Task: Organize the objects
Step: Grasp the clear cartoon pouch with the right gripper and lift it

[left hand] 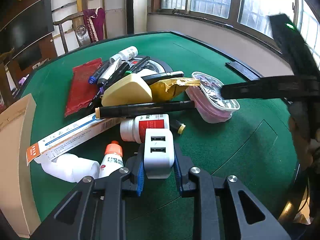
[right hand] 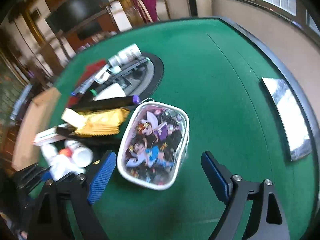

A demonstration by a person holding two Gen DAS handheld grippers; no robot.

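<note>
My left hand-held gripper (left hand: 159, 172) is clamped on the white USB charger (left hand: 158, 153), lifted clear of the clutter so I can sort it. My right hand-held gripper (right hand: 158, 178) is spread wide over the cartoon pouch (right hand: 154, 146), which lies on the green bench (right hand: 220, 100) just beside the pile of markers (left hand: 146, 109), bottles and packets.

One white USB charger (left hand: 158, 152), one pink cartoon pouch (right hand: 154, 148), one red packet (left hand: 84, 88), one gold wrapper (left hand: 170, 88), one long printed box (left hand: 72, 134), three white bottles, one orange-capped tube (left hand: 112, 160), several markers, hard to count exactly.
</note>
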